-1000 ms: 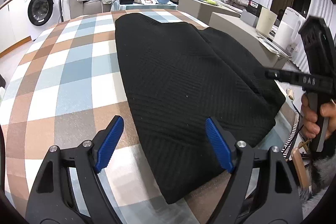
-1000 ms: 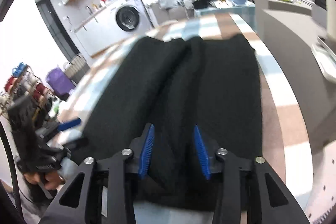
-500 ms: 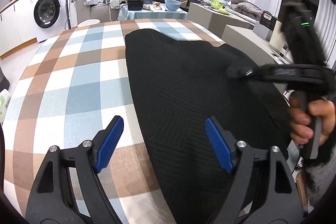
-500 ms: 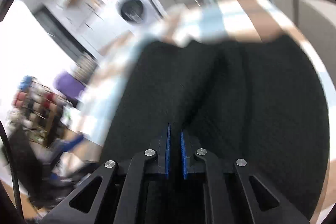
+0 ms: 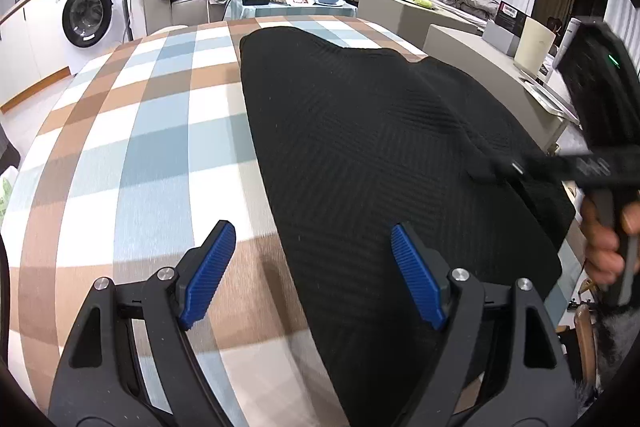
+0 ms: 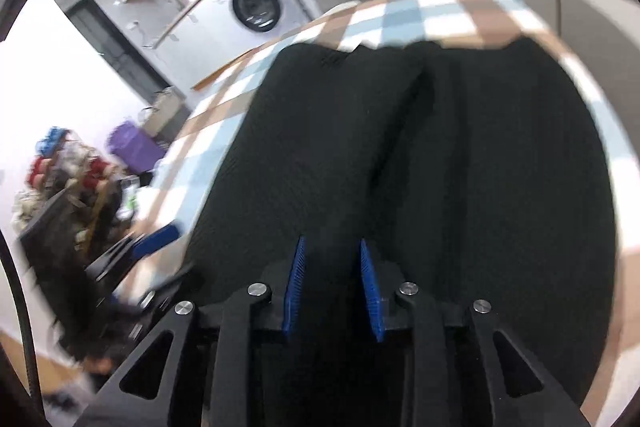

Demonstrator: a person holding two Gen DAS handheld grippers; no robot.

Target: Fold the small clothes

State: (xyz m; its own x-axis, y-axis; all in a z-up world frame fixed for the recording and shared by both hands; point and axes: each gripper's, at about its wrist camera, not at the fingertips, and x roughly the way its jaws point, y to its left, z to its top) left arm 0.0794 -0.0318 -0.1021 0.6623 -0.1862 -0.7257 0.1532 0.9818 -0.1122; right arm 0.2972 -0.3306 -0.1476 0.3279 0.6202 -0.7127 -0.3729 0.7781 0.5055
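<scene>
Two views: L gripper (image 5: 312, 267) wide over cloth (image 5: 380, 147) edge; R gripper (image 6: 331, 283) narrow gap, cloth between pads, grip unclear, only R view shows.

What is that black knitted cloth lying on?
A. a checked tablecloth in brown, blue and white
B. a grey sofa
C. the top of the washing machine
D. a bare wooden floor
A: in the left wrist view the black knitted cloth lies spread on the checked tablecloth, whose brown, blue and white squares show all along its left edge; the washing machine stands far behind.
</scene>
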